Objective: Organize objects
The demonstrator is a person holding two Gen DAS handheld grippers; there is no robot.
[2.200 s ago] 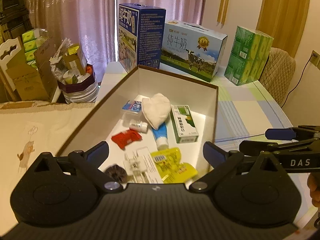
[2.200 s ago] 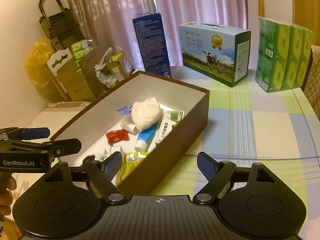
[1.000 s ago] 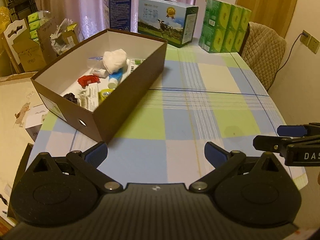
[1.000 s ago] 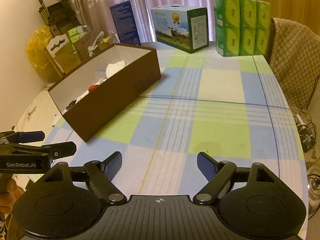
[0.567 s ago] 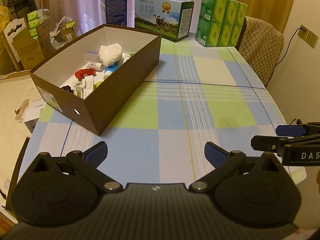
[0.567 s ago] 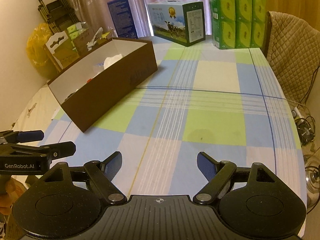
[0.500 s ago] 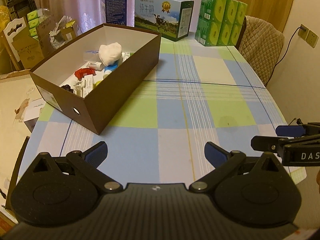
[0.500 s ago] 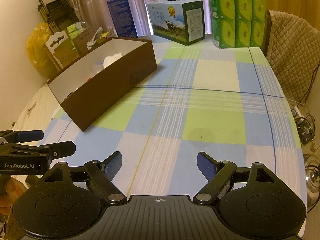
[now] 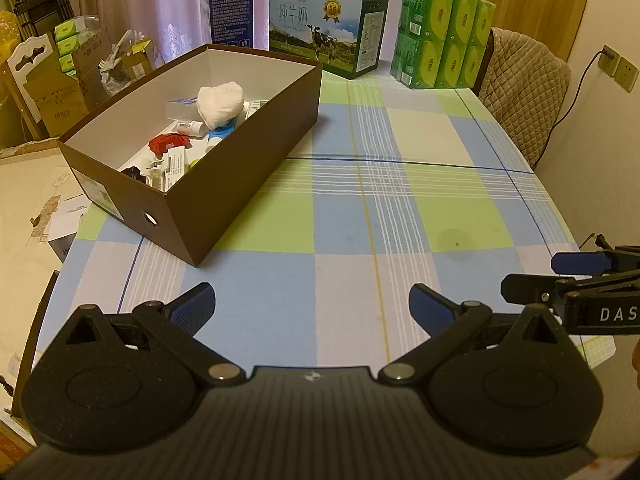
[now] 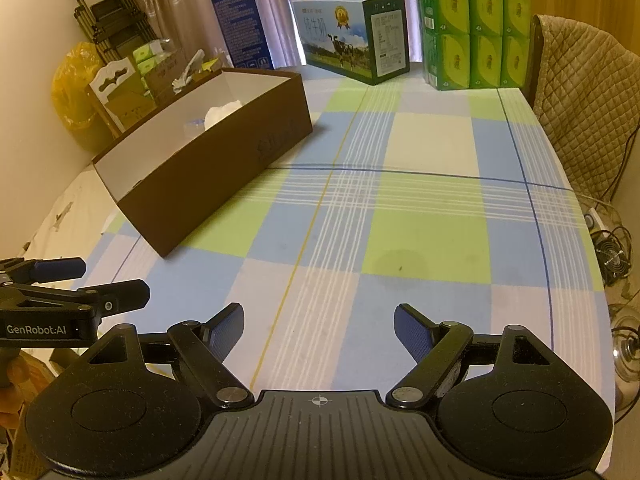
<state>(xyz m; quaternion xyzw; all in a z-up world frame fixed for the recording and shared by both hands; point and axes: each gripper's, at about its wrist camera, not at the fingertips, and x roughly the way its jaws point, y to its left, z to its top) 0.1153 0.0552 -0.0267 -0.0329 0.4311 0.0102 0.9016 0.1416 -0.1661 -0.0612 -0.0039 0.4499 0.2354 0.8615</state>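
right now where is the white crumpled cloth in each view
Left wrist: the white crumpled cloth lies upper left, inside the brown box, on the small items.
Right wrist: only its top peeks over the box wall, upper left.
Shared landmark: the milk carton with the cow behind the box.

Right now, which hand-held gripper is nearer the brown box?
Left. The left hand-held gripper hovers open over the cloth just short of the brown box corner; the right hand-held gripper, also open, sits farther out to its side.
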